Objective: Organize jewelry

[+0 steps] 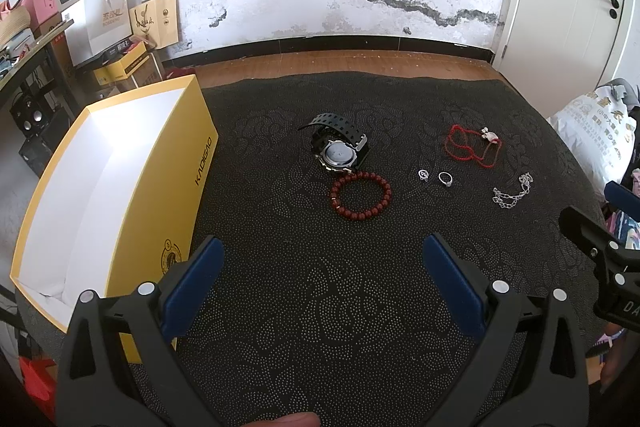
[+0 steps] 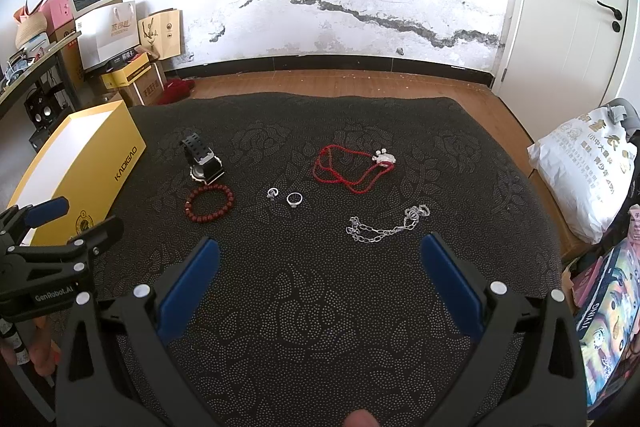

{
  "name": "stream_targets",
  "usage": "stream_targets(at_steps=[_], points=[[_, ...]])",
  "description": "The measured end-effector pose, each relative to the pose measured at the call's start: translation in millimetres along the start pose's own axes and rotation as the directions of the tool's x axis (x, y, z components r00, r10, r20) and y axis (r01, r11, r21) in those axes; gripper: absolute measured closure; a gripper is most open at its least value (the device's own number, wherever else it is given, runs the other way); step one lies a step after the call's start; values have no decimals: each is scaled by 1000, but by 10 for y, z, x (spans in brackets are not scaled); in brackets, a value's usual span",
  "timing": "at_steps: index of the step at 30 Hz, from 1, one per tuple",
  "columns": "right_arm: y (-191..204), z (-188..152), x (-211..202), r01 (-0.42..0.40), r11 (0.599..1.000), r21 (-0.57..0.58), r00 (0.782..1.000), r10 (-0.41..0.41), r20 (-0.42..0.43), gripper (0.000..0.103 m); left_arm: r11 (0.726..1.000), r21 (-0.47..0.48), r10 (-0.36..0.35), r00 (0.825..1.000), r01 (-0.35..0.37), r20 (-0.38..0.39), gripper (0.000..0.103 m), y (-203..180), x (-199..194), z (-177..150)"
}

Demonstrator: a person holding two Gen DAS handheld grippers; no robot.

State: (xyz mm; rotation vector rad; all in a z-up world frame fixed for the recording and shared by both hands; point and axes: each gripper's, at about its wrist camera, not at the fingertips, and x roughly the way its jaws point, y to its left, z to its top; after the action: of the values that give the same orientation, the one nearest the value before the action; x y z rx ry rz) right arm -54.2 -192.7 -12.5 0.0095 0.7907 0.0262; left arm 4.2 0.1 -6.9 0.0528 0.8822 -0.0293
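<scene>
On a dark patterned mat (image 1: pixel 320 307) lie a black watch (image 1: pixel 338 147), a dark red bead bracelet (image 1: pixel 361 197), two small silver rings (image 1: pixel 434 177), a red cord necklace (image 1: pixel 472 147) with a silver pendant, and a silver chain (image 1: pixel 514 193). An open yellow box (image 1: pixel 100 187) with a white inside stands at the left. The same items show in the right wrist view: watch (image 2: pixel 204 163), bracelet (image 2: pixel 210 203), rings (image 2: pixel 285 197), necklace (image 2: pixel 352 167), chain (image 2: pixel 384 227), box (image 2: pixel 80 167). My left gripper (image 1: pixel 324 259) and right gripper (image 2: pixel 320 259) are open and empty, short of the jewelry.
Paper bags and cartons (image 1: pixel 120 27) are stacked at the back left by a shelf. A white door (image 1: pixel 568 7) is at the right. A white plastic bag (image 2: pixel 580 179) and colourful boxes (image 2: pixel 608 327) lie right of the mat. Wooden floor (image 2: pixel 340 83) lies beyond.
</scene>
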Motion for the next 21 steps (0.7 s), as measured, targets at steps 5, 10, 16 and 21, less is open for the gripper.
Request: stream_targets(at_steps=[5, 10, 16, 21], points=[[-4, 3, 1, -3, 1000, 0, 1000, 3, -1, 6, 1000, 1, 1, 1000, -1, 0, 6, 3, -2, -7], [-4, 4, 2, -4, 1000, 1, 1000, 4, -3, 6, 1000, 0, 0, 1000, 0, 0, 6, 1, 0, -8], [-1, 4, -3, -3, 1000, -2, 1000, 3, -2, 6, 1000, -1, 0, 1000, 0, -2, 6, 1, -3, -12], [-5, 5, -3, -8, 1000, -3, 1000, 8, -5, 6, 1000, 2, 1, 1000, -1, -2, 6, 2, -6, -11]])
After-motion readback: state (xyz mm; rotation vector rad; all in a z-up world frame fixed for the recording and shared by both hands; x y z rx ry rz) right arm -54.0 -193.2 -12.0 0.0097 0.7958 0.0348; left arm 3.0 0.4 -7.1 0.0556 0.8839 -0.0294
